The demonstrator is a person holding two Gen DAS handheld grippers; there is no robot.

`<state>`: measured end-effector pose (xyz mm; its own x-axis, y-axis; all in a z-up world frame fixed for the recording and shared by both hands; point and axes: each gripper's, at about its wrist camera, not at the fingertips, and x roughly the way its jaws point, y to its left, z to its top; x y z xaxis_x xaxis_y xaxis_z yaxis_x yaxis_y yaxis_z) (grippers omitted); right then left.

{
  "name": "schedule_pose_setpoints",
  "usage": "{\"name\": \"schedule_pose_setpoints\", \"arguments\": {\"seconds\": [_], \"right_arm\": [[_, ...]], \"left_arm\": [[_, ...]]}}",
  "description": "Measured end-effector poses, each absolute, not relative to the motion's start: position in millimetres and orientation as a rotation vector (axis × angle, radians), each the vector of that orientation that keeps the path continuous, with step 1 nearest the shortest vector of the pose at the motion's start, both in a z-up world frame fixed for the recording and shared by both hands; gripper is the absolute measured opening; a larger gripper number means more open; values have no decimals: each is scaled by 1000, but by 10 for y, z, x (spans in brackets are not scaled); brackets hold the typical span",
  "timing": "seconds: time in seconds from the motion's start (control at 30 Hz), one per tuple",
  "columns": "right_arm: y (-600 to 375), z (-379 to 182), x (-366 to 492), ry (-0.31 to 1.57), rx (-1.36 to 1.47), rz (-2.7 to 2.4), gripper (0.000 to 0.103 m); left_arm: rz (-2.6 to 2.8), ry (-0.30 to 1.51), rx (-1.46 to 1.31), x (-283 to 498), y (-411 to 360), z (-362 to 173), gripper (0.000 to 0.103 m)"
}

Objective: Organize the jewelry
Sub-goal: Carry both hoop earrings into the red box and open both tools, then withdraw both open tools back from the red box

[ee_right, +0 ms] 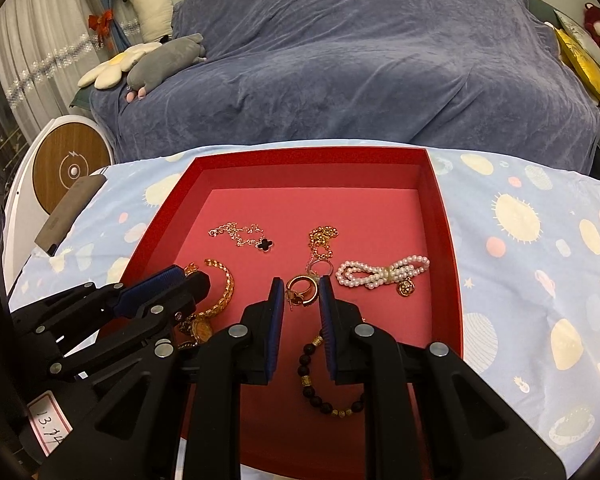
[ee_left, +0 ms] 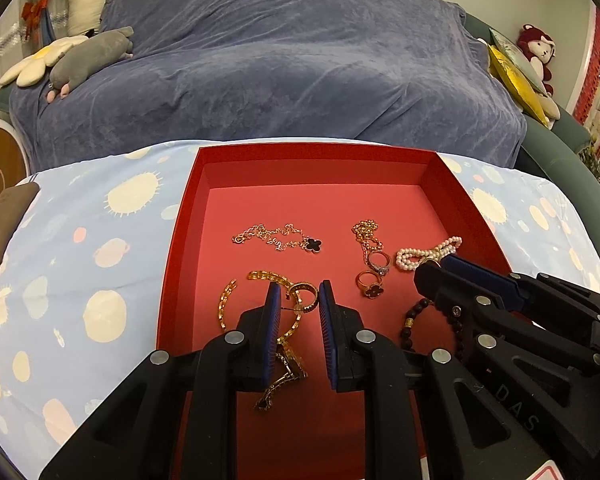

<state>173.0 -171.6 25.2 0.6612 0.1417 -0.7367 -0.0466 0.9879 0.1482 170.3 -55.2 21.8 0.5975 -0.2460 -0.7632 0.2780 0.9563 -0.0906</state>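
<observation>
Patterned bedding bears a red tray (ee_left: 180, 216); both tongs (ee_left: 298, 294) (ee_right: 300, 290) hover narrow, empty, over its jewelry (ee_left: 278, 238).

You can read "DAS" embossed on the black body of the right gripper (ee_left: 428, 270), seen in your left wrist view near the lower right. In your right wrist view a white tag (ee_right: 52, 420) with a red border, at the lower left on the left gripper (ee_right: 192, 276), has handwritten "13.74"; the last digit runs off and is unsure. The round wooden disc (ee_right: 73, 168) shows a lightning-bolt sign, no words.
</observation>
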Motion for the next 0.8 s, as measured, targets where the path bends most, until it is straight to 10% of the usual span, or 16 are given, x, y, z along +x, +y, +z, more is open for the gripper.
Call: {"name": "schedule_pose_setpoints", "arguments": {"seconds": [0.5, 0.8], "right_arm": [[-1773, 265, 1708, 834, 134, 89, 20], [-1844, 381, 1610, 806, 141, 72, 46]], "left_arm": [[-264, 874, 23, 1695, -443, 233, 39], [-213, 831, 9, 1664, -236, 364, 57]]}}
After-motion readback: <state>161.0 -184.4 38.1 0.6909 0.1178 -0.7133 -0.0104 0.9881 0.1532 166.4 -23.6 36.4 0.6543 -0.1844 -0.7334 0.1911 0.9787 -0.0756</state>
